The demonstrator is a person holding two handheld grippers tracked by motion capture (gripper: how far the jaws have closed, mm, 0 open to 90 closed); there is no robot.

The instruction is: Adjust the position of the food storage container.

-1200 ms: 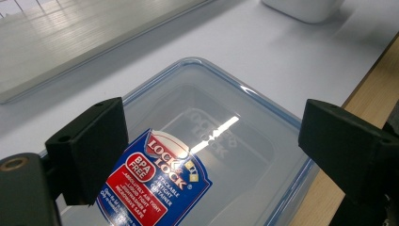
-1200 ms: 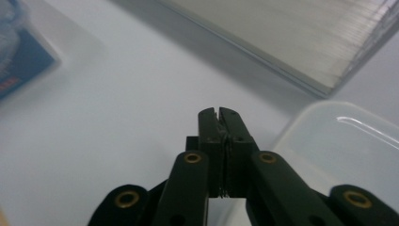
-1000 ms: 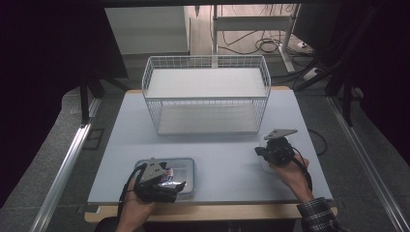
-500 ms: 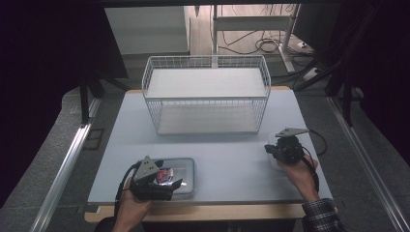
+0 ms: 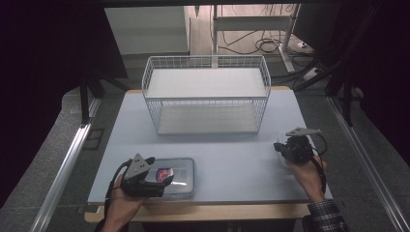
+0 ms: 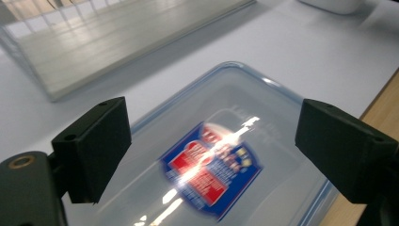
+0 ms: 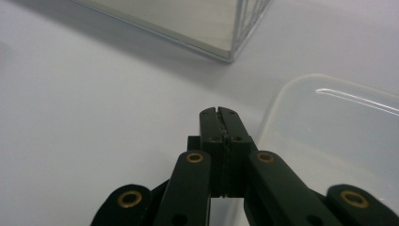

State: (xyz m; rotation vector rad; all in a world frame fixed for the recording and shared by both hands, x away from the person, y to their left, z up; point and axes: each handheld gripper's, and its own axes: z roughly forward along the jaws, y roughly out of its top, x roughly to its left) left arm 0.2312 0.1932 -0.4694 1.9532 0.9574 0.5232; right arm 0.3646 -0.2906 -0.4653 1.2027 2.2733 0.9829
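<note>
The flat clear lid [image 5: 171, 175], low and left of centre in the high view, looked light, stiff and slippery, best pinched at its rim by the wide-open left gripper [image 5: 167, 181]; the right gripper [image 7: 220, 115] was closed and empty.

The place reads as a lab or test room set up for recording. A pale grey-blue rectangular tabletop [image 5: 227, 154] on a wooden base stands apart, ringed by black curtains [image 5: 43, 72]. Beyond the table's far edge, loose black cables [image 5: 263, 46] lie on the grey floor beside a white metal frame stand [image 5: 251, 21]. Left of the table runs a silver aluminium rail [image 5: 65, 171]; another flanks its right side.
</note>
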